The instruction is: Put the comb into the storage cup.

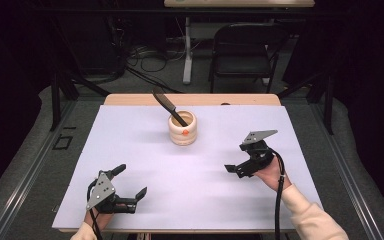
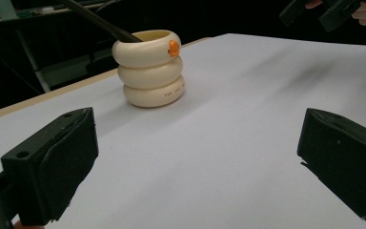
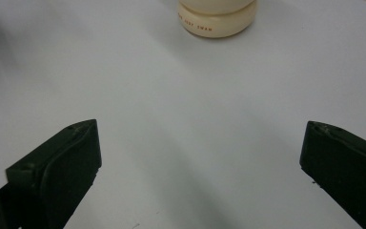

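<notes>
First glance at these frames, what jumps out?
The cream ribbed cup shaped like three stacked rings stands toward the far middle of the white table, with a dark flat-bladed utensil leaning out of it. Nearer the person, the left gripper and right gripper sit apart, jaws wide open and empty.

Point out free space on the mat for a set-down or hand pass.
Bare mat between the left gripper and right gripper, both open and empty. The strips left and right of the cream ringed holder are free too. The only clutter is that holder, with its dark utensil leaning back-left.
</notes>
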Demonstrator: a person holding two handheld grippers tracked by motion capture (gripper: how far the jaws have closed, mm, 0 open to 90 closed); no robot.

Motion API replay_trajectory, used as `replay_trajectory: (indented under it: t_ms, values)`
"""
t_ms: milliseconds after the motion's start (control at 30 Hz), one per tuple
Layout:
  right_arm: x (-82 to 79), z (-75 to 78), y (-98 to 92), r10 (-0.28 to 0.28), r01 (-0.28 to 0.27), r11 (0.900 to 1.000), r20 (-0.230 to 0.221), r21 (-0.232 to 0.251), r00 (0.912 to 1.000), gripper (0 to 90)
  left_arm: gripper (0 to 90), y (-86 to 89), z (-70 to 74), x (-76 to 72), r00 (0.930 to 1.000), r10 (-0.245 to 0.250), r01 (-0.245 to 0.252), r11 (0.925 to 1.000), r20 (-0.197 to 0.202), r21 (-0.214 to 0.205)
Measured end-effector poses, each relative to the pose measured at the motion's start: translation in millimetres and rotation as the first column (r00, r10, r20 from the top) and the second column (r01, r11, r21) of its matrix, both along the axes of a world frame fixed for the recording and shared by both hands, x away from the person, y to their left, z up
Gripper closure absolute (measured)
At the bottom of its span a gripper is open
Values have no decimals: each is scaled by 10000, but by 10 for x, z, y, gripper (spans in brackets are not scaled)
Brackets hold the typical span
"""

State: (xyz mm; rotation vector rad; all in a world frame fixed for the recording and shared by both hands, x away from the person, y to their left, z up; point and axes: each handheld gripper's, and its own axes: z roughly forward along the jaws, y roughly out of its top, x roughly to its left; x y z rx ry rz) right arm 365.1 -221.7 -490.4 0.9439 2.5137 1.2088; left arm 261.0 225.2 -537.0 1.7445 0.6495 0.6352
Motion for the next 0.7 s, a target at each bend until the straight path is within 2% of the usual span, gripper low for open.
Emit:
replay_trajectory:
  t_ms: [700]
  values:
    - [-390, -132, -238, -462, 458, 9989, 351, 125, 9983, 0, 0, -2, -6, 0, 10000, -37, 37, 10000, -59, 14]
